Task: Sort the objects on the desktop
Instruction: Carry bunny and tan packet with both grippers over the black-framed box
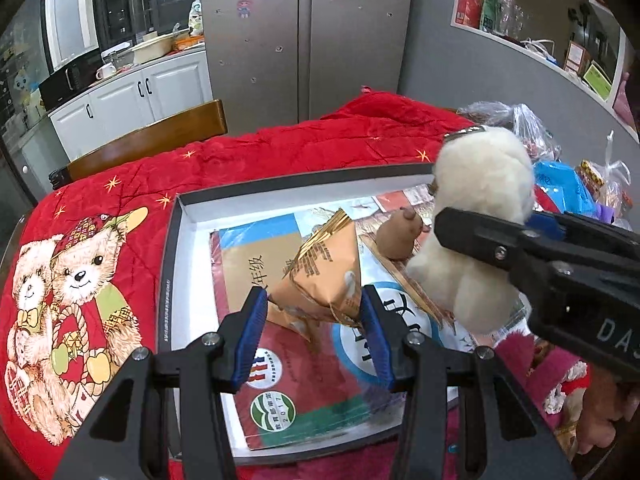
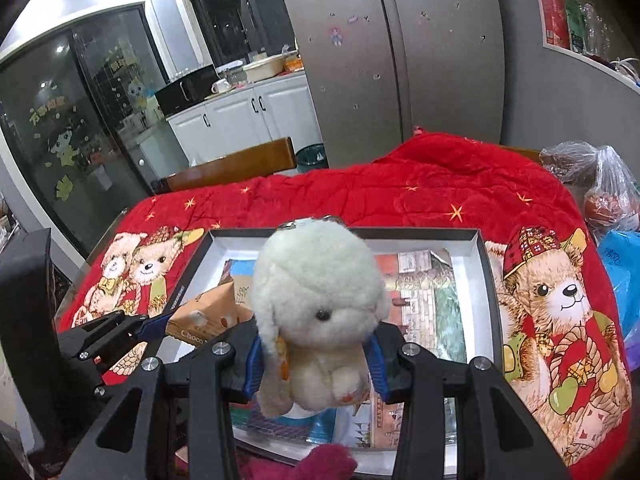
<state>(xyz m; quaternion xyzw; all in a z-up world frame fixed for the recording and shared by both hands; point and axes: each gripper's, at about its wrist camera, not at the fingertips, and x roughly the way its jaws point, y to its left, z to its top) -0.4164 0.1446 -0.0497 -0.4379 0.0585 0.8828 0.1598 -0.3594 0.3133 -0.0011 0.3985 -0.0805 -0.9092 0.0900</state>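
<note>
Red bear-print quilt (image 1: pixel 248 160) spread on counter, shallow box (image 1: pixel 176 216) laid on it, orange snack packet (image 1: pixel 320 268) pinched by left gripper (image 1: pixel 316 336) fingers, white plush dog (image 2: pixel 316 316) clamped by right gripper (image 2: pixel 316 364) fingers.

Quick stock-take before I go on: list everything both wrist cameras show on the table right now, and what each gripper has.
White plush dog: one, cream-white, held above the tray.
Snack packet: one, orange-gold, over the tray's papers.
Brown figurine: one, brown, in the tray behind the packet.
Booklets: several, mixed colours, flat in the tray.
Tray: one, dark rim, white inside, on the quilt.
Quilt: one, red with teddy bears, covering the table.
Plastic bags: a few, clear and blue, right edge.
Left gripper: around the packet.
Right gripper: shut on the dog.
</note>
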